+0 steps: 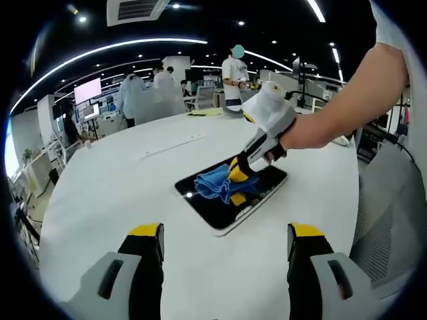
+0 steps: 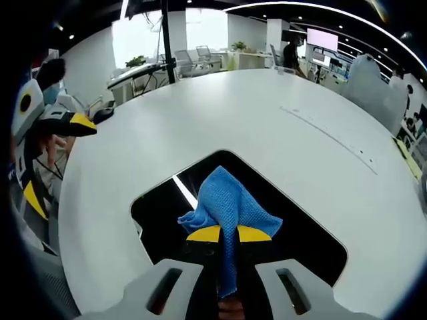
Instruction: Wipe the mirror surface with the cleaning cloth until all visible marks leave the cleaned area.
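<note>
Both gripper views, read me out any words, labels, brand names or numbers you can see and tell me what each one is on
There is no text that can be read.
Wall screen in the background: lit, but too small and blurred to read.
Right gripper, blue cloth, mirror and white table: no lettering that I can make out.

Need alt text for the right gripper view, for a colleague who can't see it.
The right gripper, shut on a blue cloth, holds it against a dark mirror lying flat on a white table. The left gripper hangs at the table's edge.
</note>
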`<state>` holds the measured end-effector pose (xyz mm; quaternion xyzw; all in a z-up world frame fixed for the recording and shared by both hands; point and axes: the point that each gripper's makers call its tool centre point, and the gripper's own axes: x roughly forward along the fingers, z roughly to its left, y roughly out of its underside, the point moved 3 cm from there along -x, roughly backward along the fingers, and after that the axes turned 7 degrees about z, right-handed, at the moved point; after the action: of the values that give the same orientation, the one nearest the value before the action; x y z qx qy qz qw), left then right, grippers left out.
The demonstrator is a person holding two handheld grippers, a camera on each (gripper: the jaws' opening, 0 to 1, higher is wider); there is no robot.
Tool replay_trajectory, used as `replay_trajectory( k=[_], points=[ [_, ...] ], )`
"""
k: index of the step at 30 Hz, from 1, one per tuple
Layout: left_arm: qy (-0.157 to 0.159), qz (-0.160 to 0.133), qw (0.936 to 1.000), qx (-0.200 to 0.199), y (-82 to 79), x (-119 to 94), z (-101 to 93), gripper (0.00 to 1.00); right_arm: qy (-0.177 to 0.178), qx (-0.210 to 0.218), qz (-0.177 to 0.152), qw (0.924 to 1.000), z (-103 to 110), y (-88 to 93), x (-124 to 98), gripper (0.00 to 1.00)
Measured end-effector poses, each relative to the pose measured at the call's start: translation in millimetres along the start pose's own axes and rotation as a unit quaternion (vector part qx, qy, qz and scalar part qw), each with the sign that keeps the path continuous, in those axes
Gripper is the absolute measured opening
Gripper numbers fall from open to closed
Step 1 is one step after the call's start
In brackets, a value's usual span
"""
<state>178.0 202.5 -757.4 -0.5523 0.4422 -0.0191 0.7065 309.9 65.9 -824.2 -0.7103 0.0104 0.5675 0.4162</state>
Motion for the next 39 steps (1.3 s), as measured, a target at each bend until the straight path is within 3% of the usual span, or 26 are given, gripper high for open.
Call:
replay_trajectory(
  k=[20, 39],
  points=[
    [0.005, 0.003, 1.0000, 0.004, -3.3, 3.6, 0.2, 0.75, 0.012, 0.004, -0.021, 0.9997, -10.4, -13.7, 10.0, 0.01],
    [0.009, -0.001, 0.9999, 0.008, -6.1, 3.8, -0.9, 0.75, 0.013, 0.000, -0.019, 0.9997, -20.7, -28.8, 20.6, 0.01]
  ],
)
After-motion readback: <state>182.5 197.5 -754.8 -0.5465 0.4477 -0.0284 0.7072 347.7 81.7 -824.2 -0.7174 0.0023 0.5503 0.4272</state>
